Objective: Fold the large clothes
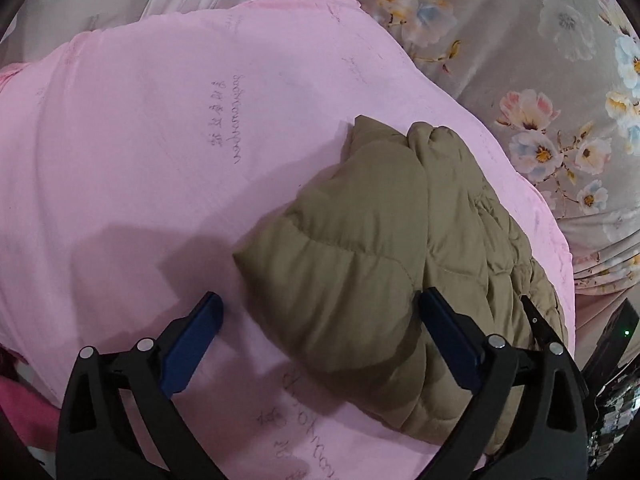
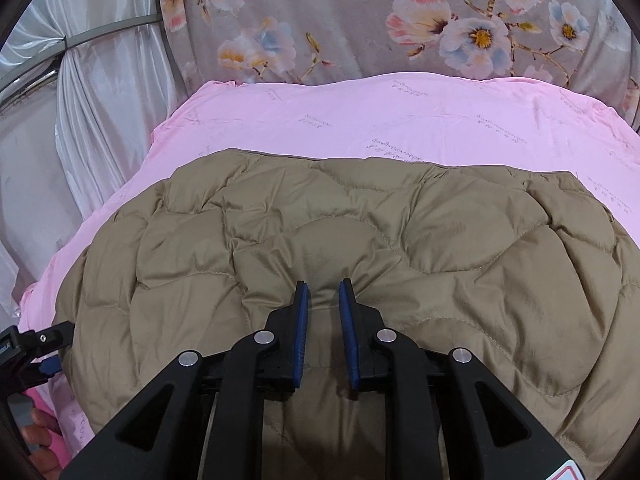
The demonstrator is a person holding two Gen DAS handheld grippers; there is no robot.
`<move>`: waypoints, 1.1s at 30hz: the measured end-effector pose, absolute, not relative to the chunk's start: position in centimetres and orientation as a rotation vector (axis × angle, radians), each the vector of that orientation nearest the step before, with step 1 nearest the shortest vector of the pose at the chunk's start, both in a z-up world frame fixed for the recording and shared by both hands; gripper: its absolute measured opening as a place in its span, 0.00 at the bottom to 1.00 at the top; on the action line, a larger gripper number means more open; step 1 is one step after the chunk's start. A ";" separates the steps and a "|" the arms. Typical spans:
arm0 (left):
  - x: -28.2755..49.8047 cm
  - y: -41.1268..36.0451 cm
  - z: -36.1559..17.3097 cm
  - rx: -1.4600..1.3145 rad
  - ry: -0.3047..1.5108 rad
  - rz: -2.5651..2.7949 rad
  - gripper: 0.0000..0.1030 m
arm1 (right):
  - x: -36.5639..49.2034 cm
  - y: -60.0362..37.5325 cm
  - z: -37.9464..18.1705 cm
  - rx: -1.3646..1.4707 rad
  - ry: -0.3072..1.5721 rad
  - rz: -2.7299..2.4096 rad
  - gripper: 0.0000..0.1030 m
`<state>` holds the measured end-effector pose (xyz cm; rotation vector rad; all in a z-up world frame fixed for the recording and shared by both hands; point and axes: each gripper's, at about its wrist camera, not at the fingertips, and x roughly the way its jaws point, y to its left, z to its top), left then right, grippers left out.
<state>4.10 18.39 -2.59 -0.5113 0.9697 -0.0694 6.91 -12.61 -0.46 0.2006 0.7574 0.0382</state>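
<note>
The jacket point(image 2: 340, 248), a puffy quilted one, lies on the pink sheet point(image 2: 400, 120) of the bed; it looks light, soft and slippery, best pinched at a hem or seam. The right gripper point(image 2: 324, 292) pinches a fold of the jacket. The left gripper point(image 1: 320, 308) is spread wide, empty, beside its bunched end. Bare sheet lies beyond.

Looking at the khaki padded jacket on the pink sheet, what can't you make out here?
- Khaki padded jacket: near edge hidden by the right gripper, right wrist view.
- Its sleeves and front: folded under.
- Pink sheet lettering: too small.
- Left gripper: right finger overlaps jacket; contact unclear.
</note>
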 end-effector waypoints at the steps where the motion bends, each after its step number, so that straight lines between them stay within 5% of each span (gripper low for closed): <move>1: 4.6 18.1 -2.7 -0.514 0.965 -0.091 0.94 | 6.9 -12.6 -0.5 0.202 0.758 0.039 0.17; 6: 6.8 17.1 -2.9 -0.557 0.952 -0.130 0.91 | 7.2 -12.8 -0.8 0.212 0.763 0.047 0.17; 9: 7.6 16.6 -2.0 -0.587 0.949 -0.160 0.61 | 7.2 -12.9 -0.9 0.214 0.766 0.047 0.17; 11: 7.2 16.6 -0.5 -0.572 0.923 -0.169 0.32 | 7.2 -12.9 -0.9 0.213 0.769 0.046 0.17; 14: 6.3 15.8 3.5 -0.532 0.852 -0.255 0.18 | 7.3 -12.7 -1.0 0.205 0.776 0.044 0.17; 23: 4.1 6.7 13.5 -0.273 0.700 -0.437 0.14 | 5.3 -15.4 1.9 0.376 0.863 0.113 0.19; 33: 2.6 2.7 15.9 -0.156 0.684 -0.503 0.13 | -1.1 -15.6 0.4 0.465 1.037 0.325 0.19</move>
